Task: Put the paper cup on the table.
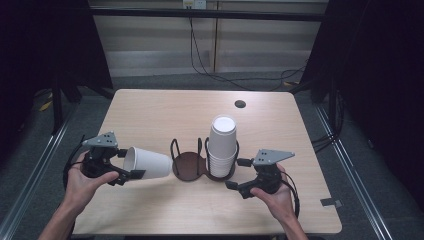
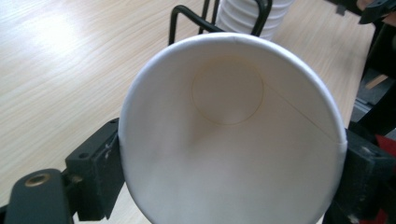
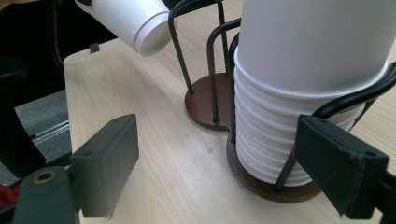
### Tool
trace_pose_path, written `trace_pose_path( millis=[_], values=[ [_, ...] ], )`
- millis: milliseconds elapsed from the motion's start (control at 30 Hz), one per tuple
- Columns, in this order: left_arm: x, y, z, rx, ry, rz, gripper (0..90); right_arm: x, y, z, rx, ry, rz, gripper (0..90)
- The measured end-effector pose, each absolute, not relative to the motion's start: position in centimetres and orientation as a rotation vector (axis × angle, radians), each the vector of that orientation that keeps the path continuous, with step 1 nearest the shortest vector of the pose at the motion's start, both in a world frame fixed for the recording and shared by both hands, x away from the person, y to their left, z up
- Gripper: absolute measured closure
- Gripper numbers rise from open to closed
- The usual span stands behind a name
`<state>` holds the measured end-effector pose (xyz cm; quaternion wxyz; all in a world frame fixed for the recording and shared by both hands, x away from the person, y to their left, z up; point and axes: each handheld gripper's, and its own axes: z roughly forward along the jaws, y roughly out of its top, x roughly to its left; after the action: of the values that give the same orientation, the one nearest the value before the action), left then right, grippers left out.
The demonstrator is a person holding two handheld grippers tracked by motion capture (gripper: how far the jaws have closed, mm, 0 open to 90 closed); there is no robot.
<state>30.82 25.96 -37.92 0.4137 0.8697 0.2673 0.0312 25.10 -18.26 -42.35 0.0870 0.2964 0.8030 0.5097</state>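
Paper cup [image 1: 147,162] sideways in left hand-held gripper [image 1: 125,167], clamped.

Cup stack [image 1: 222,145] stands in holder's [image 1: 190,165] right ring.

A lab: bare table [image 1: 150,115] ringed by black curtains [image 1: 385,75], loose cables [image 1: 235,80]

left gripper [image 1: 121,166]: black, grey three-cornered plate, black cable | right gripper [image 1: 237,174]: same build
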Motion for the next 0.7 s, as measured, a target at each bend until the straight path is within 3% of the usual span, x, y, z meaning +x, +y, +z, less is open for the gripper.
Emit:
trace_pose_path(
  millis=[700],
  values=[
    [34.8, 26.8, -36.9, 2.358, 0.792, 0.204, 12.5, 25.1, -18.1, -42.7, 0.892, 2.402, 1.483, 15.5]
  ],
)
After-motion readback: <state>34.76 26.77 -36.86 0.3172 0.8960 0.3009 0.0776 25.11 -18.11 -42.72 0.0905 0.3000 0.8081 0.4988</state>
